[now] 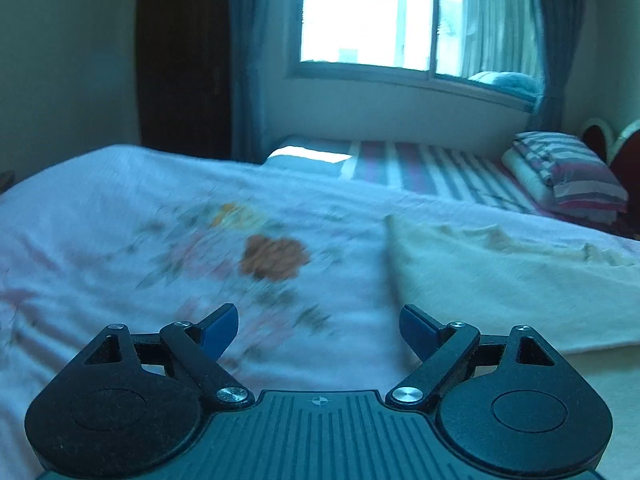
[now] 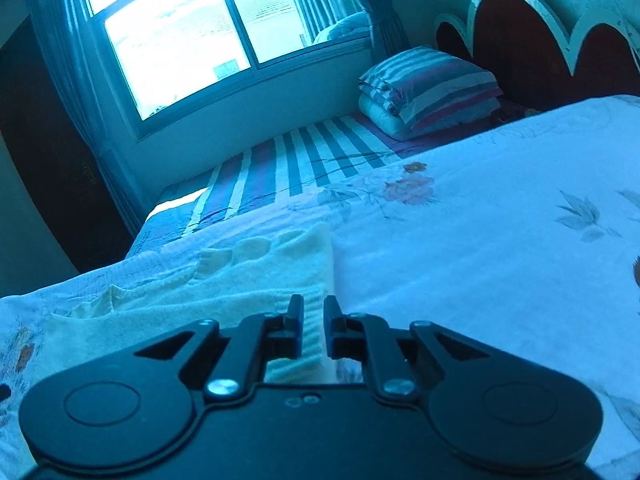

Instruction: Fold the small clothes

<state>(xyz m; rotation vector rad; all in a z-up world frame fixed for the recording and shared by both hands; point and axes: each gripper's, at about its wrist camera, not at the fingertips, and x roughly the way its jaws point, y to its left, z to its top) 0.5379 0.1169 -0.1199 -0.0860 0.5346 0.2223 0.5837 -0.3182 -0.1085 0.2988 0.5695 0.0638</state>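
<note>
Your left tool (image 1: 319,330) is spread wide, nothing between its blue-tipped fingers (image 1: 219,332), hovering over the floral bedspread (image 1: 160,240). The left view is motion-blurred on the flower print, so detail there is soft. Just ahead and right of it lies the cream garment (image 1: 500,272), flat on the bedspread; its near left edge runs almost straight away from the right finger. Bare bedspread spreads to the left of that edge.

Your right tool (image 2: 312,322) has its fingers (image 2: 295,320) drawn narrow, a slim gap left between them. The cream garment (image 2: 240,276) shows in that gap and under the left finger; you cannot tell if cloth is actually pinched or only lying below. The garment's right edge runs straight away just past the right finger, with its scalloped far hem beyond. Right of that edge the bedspread (image 2: 480,240) lies bare.

Farther off, the bedspread ends against a striped sheet (image 2: 288,164). On it sits a folded striped quilt (image 2: 432,88), close to the scalloped red headboard (image 2: 532,36). Behind is a wall with a bright window (image 1: 380,16), curtains (image 1: 244,60) either side, and a dark wardrobe (image 1: 180,60) to the left.
</note>
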